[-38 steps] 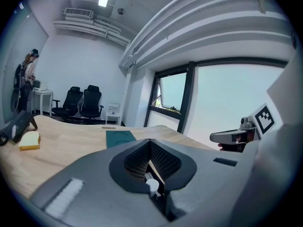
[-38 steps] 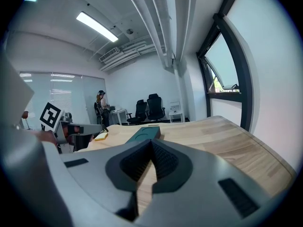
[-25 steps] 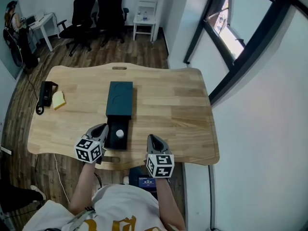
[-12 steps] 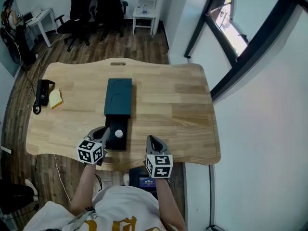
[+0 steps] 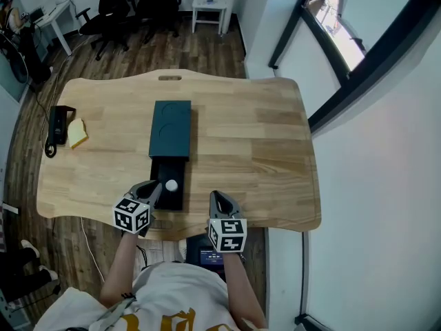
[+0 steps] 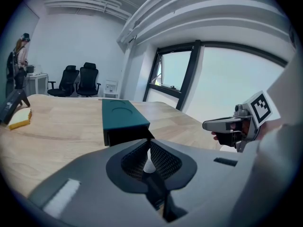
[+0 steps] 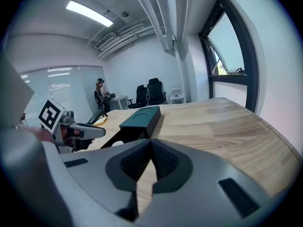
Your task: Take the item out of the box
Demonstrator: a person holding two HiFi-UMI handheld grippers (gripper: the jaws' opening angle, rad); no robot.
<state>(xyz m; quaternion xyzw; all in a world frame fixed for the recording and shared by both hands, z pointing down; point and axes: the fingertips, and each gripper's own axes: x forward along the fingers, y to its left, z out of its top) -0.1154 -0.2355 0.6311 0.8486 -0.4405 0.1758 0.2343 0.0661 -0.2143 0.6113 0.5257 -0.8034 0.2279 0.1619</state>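
Observation:
A dark teal box (image 5: pixel 171 128) lies mid-table, and its black inner tray (image 5: pixel 167 193) is slid out toward me. A small white round item (image 5: pixel 171 185) rests in the tray. My left gripper (image 5: pixel 149 189) is shut and empty, its tip just left of the tray and the item. In the left gripper view the gripper (image 6: pixel 147 144) points at the box (image 6: pixel 122 116), and the white item (image 6: pixel 148 163) shows behind the closed jaws. My right gripper (image 5: pixel 218 200) is shut and empty, to the right of the tray near the table's front edge. It (image 7: pixel 151 143) faces the box (image 7: pixel 142 117).
A black device (image 5: pixel 58 125) and a yellow pad (image 5: pixel 76 134) lie at the table's left end. The wooden table (image 5: pixel 262 136) has a cut-out (image 5: pixel 169 78) at its far edge. Office chairs (image 5: pixel 124 5) and a white side table (image 5: pixel 209 9) stand behind; a window wall runs along the right.
The head camera has shifted a little. My left gripper's tip has come slightly closer to the tray's left side. The right gripper, the box and the white item have kept their places.

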